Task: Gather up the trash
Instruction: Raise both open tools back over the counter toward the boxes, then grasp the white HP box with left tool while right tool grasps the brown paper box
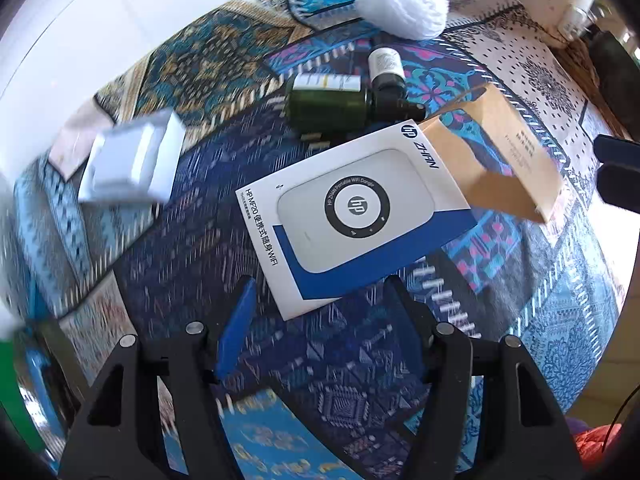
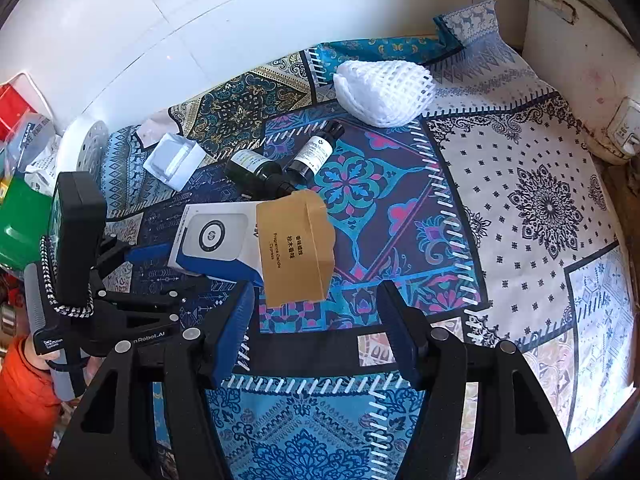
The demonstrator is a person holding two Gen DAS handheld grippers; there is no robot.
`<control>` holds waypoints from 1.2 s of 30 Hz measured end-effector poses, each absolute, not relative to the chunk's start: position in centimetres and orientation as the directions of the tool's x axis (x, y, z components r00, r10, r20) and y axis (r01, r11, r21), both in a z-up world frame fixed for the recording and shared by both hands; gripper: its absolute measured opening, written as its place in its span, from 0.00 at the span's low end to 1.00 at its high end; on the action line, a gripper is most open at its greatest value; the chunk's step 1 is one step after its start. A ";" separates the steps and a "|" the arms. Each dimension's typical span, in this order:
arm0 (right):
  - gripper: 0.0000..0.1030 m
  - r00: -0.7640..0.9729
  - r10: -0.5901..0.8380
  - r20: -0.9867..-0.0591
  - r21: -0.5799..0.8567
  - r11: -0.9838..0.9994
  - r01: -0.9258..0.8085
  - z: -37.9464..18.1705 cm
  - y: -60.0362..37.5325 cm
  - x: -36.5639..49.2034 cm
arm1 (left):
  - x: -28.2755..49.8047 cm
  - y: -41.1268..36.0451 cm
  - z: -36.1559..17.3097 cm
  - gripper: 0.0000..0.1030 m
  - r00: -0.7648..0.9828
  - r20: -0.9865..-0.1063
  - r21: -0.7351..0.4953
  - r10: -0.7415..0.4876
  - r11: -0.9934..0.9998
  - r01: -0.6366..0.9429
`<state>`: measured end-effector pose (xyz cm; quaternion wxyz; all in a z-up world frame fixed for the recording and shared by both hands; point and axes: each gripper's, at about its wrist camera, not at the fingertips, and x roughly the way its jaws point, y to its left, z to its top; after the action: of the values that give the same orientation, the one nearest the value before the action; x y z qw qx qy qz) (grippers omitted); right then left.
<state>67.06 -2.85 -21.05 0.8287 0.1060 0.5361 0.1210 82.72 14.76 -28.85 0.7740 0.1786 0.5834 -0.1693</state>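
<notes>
A white and blue HP box (image 1: 352,216) lies flat on the patterned cloth, just beyond my open, empty left gripper (image 1: 320,300). A brown cardboard box (image 1: 500,152) leans on its right end. Behind them lie a dark green bottle (image 1: 336,100), a small dark bottle with a white label (image 1: 386,66), a white foam net (image 1: 404,4) and a clear plastic tray (image 1: 132,160). In the right wrist view my right gripper (image 2: 316,308) is open and empty just in front of the brown box (image 2: 294,246); the HP box (image 2: 216,236), both bottles (image 2: 252,166) (image 2: 314,152) and the foam net (image 2: 384,92) lie beyond.
The left gripper's body (image 2: 80,248) stands at the left of the right wrist view. A green bin (image 2: 20,220) and a red basket (image 2: 12,108) sit off the table's left edge. A white wall (image 2: 200,20) backs the table. The right fingertips show at the left view's right edge (image 1: 618,168).
</notes>
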 end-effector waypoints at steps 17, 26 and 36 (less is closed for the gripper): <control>0.43 0.374 0.294 -0.880 0.307 0.951 -0.025 -24.8 -0.5 70.9 | 85.2 17.1 -27.4 0.62 0.228 -0.957 -0.084 -0.177 0.926 0.367; 0.34 0.413 0.259 -0.873 0.270 0.962 -0.032 -24.0 -3.7 68.8 | 87.4 14.6 -25.1 0.63 0.303 -0.936 -0.139 -0.180 0.978 0.153; 0.34 0.459 0.235 -0.857 0.271 0.962 0.013 -22.5 -8.5 66.6 | 91.0 9.6 -28.1 0.63 0.345 -0.938 0.019 0.022 1.000 -0.011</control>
<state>66.55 -8.51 -22.50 0.8456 0.1204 0.5160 0.0657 91.00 9.64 -28.14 0.8201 0.0048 0.5722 0.0101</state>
